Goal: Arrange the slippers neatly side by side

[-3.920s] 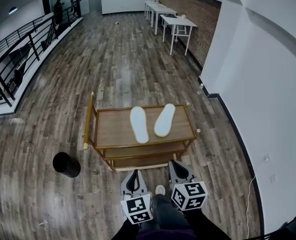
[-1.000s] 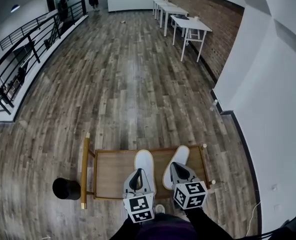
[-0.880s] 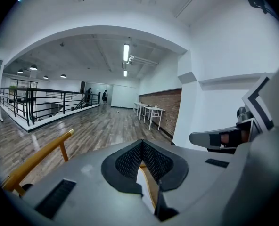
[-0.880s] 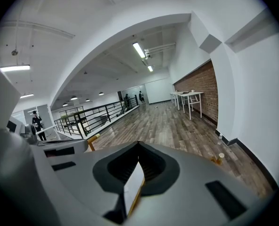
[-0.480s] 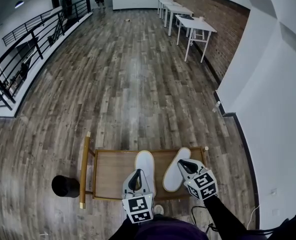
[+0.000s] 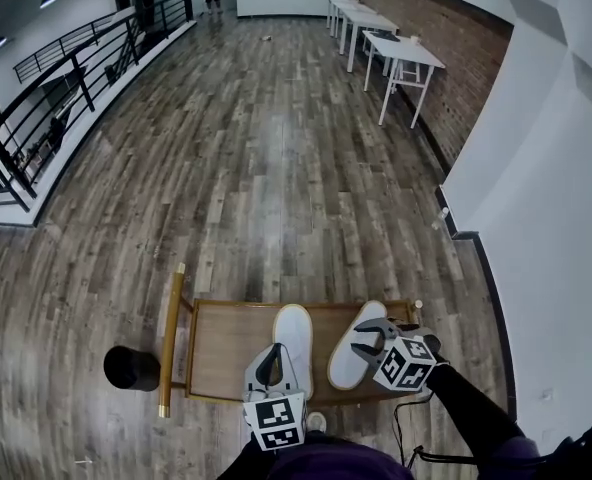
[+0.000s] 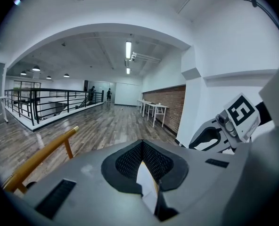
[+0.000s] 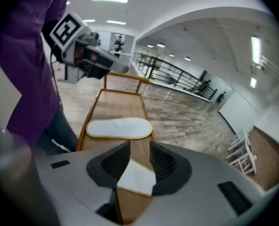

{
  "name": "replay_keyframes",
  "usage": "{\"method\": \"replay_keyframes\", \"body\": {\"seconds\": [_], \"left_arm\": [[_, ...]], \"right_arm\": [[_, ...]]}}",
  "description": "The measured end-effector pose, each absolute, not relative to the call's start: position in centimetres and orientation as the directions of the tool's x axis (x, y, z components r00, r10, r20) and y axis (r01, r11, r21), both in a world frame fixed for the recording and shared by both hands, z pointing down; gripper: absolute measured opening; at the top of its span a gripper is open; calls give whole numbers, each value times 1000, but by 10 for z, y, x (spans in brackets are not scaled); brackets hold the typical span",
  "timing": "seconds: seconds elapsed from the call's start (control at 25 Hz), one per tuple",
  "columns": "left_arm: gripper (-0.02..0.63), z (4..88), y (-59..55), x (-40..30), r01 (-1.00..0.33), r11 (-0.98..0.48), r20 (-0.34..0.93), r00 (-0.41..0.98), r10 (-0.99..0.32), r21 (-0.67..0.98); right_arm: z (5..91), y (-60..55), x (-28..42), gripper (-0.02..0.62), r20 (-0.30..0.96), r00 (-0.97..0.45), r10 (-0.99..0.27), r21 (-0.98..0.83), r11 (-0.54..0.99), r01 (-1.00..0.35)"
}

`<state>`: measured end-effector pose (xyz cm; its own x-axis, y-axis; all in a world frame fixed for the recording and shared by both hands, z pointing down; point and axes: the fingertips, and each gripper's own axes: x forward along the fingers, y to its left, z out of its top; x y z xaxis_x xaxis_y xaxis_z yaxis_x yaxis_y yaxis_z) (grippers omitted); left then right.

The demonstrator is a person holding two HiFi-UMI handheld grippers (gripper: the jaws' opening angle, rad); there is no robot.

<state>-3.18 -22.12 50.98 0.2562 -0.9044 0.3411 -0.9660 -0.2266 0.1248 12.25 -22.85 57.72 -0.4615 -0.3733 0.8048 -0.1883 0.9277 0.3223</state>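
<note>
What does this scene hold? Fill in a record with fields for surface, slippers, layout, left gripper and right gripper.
surface: top shelf of a wooden rack
slippers: two white ones, left slipper and right slipper, apart
layout: not parallel; right slipper angles outward at its far end
left gripper: jaws together, above left slipper's near end
right gripper: jaws opening, right slipper's edge between them, not pinched

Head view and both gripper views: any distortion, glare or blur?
Head view: fisheye bows the floor planks, with a pale sheen mid-floor. Left gripper view: dark rounded corners, ceiling strip light blown out. Right gripper view: near purple sleeve soft, far slipper fairly sharp.
</note>
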Motion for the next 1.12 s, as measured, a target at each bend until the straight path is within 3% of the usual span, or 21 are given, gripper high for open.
{"method": "replay_keyframes", "body": {"seconds": [0.24,0.48,0.84,1.12], "left_arm": [[0,515,-222,-43,-973,-200,358,228,-906,115],[0,520,-222,-51,-979,-175,379,202,-903,105],[0,526,-220,-60,-984,-151,404,177,-898,97],[0,527,-224,-55,-983,-155,403,183,-897,101]], "right_arm": [[628,-212,133,153,952,-258,-166,242,922,302],[658,-210,151,156,993,-66,-97,117,787,605],[699,-211,154,156,992,95,-84,-20,641,767],[715,-208,162,153,985,143,-97,-46,651,757]]}}
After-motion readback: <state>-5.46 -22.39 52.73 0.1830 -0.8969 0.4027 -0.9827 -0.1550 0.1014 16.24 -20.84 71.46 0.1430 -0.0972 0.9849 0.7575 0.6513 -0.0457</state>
